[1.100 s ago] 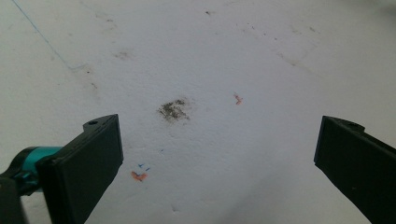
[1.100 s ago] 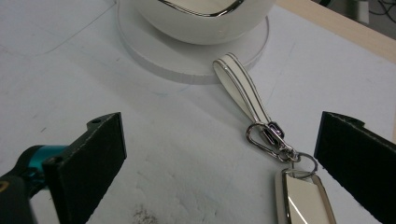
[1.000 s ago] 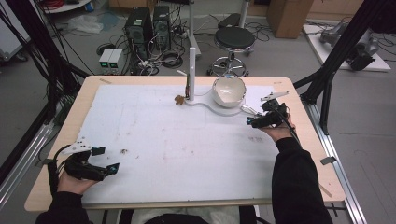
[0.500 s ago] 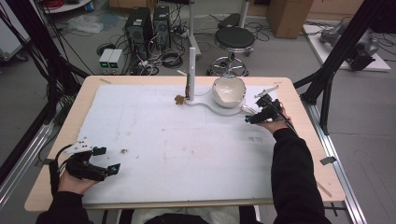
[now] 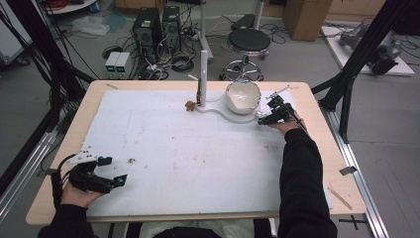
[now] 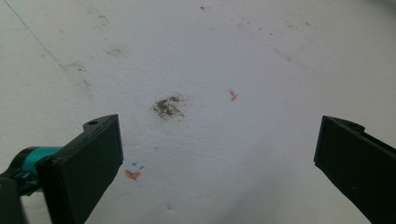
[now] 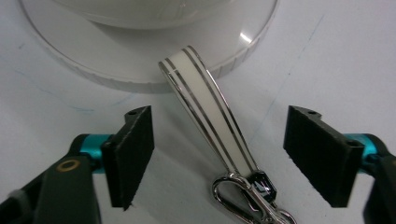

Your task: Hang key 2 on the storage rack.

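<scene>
A white strap (image 7: 210,109) with silver stripes lies on the white mat, its upper end resting on the rim of a round white base (image 7: 140,70). A metal clasp (image 7: 243,196) hangs on its near end. My right gripper (image 7: 217,156) straddles the strap; its jaws have just been closing, and gaps remain on both sides, so the pads touch nothing. In the high view the right gripper (image 5: 265,119) sits just right of the white bowl (image 5: 242,96). My left gripper (image 5: 114,171) rests open at the front left, over bare mat with a dark stain (image 6: 168,106).
A white post (image 5: 203,77) stands left of the bowl, joined to it by a curved white base (image 5: 218,113). A small brown object (image 5: 189,105) lies beside the post. The wooden table edge (image 5: 317,124) runs close to the right hand.
The right hand has moved left toward the bowl and lower. The left hand has stayed where it was.
</scene>
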`<action>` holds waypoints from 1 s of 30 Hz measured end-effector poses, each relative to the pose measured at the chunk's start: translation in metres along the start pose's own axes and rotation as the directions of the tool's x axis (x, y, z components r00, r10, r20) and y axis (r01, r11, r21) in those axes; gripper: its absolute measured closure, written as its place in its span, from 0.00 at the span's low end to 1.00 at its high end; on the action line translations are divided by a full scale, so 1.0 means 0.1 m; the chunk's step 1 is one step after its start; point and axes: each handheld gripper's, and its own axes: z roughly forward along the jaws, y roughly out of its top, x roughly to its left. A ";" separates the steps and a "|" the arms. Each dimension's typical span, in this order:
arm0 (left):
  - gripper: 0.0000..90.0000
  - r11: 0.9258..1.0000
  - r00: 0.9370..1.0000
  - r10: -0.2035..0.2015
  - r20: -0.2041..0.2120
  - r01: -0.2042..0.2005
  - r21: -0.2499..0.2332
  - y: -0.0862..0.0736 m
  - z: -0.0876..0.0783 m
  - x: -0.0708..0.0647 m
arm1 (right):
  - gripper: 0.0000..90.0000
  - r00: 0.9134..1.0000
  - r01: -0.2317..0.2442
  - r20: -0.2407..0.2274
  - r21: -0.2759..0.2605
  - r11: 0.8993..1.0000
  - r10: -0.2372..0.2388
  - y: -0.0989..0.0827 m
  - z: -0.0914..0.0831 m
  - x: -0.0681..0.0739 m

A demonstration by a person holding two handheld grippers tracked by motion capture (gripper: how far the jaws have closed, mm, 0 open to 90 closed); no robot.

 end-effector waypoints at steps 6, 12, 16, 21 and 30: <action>0.02 1.000 1.000 0.000 0.004 0.000 0.002 -0.01 0.01 0.00 | 0.57 0.999 -0.021 -0.038 0.039 0.999 0.022 -0.02 0.04 -0.02; 0.02 1.000 1.000 -0.001 0.008 0.001 -0.008 0.00 0.00 0.01 | 0.83 1.000 0.013 -0.004 0.027 1.000 -0.012 -0.01 -0.02 0.00; 0.02 1.000 1.000 0.000 0.009 0.000 -0.008 0.00 -0.01 0.01 | 0.83 1.000 0.017 0.016 0.047 0.999 -0.018 -0.02 -0.08 0.00; 0.02 1.000 1.000 -0.004 0.007 0.004 -0.011 -0.01 -0.01 0.00 | 0.83 1.000 -0.010 0.028 0.014 1.000 0.009 -0.02 -0.17 -0.03; 0.02 1.000 1.000 0.005 0.004 -0.005 -0.017 0.00 -0.01 -0.01 | 0.83 0.994 -0.106 0.017 -0.030 0.994 0.106 -0.06 -0.36 -0.11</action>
